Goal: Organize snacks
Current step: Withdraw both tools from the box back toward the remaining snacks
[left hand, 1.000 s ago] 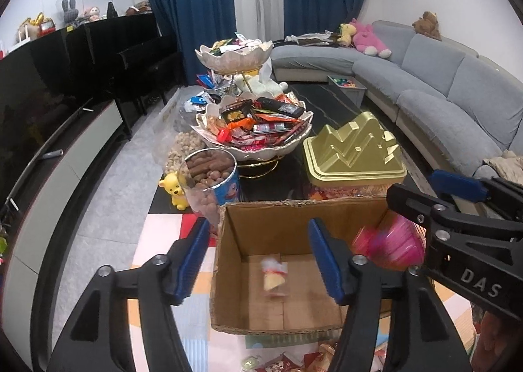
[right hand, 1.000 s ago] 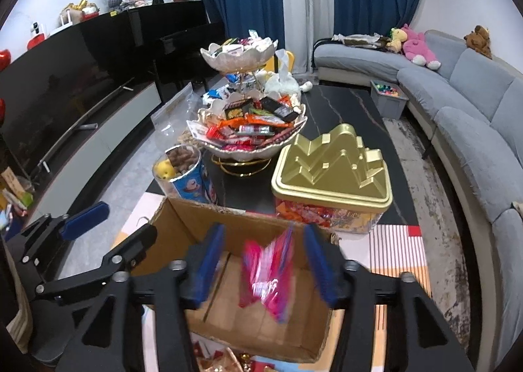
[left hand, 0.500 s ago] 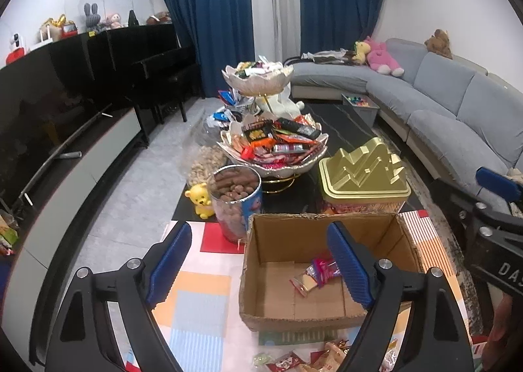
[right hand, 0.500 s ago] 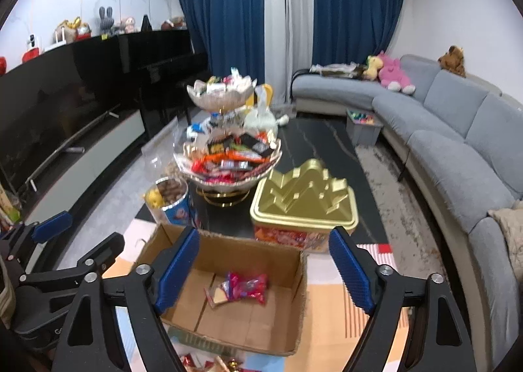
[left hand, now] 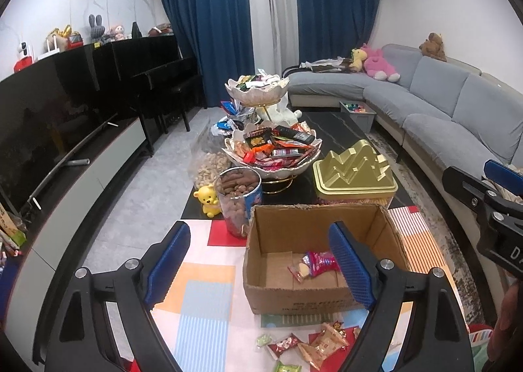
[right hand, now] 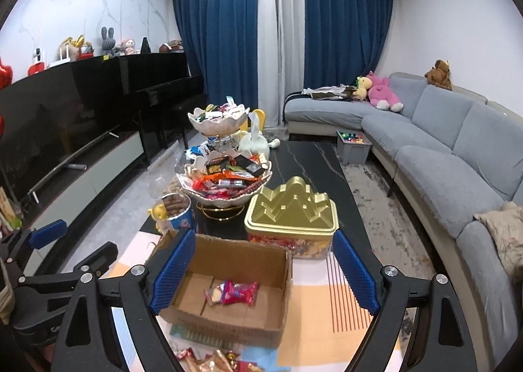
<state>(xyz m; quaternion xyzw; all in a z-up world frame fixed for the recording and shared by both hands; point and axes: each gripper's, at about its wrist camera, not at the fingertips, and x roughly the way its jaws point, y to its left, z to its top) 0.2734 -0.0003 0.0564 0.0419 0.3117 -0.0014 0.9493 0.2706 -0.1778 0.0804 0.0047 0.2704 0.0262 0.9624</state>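
An open cardboard box (left hand: 281, 300) (right hand: 242, 328) sits on a colourful mat. A pink-red snack packet (left hand: 318, 262) (right hand: 238, 292) and a small pale packet (left hand: 300, 270) (right hand: 214, 295) lie inside it. Loose wrapped snacks (left hand: 313, 344) (right hand: 209, 360) lie on the mat in front of the box. My left gripper (left hand: 260, 266) is open and empty above the box's near side. My right gripper (right hand: 261, 274) is open and empty above the box; it also shows at the right edge of the left wrist view (left hand: 490, 202).
A two-tier bowl stand of snacks (left hand: 273, 146) (right hand: 225, 176), a gold tin (left hand: 354, 172) (right hand: 292, 218), a can of brown snacks (left hand: 238, 200) and a yellow bear toy (left hand: 207, 199) stand on the dark table behind the box. A grey sofa (left hand: 441, 117) runs along the right.
Both grippers opened and drew back and up from the box. The pink-red packet left my right gripper and, with the pale packet, now lies on the box floor.
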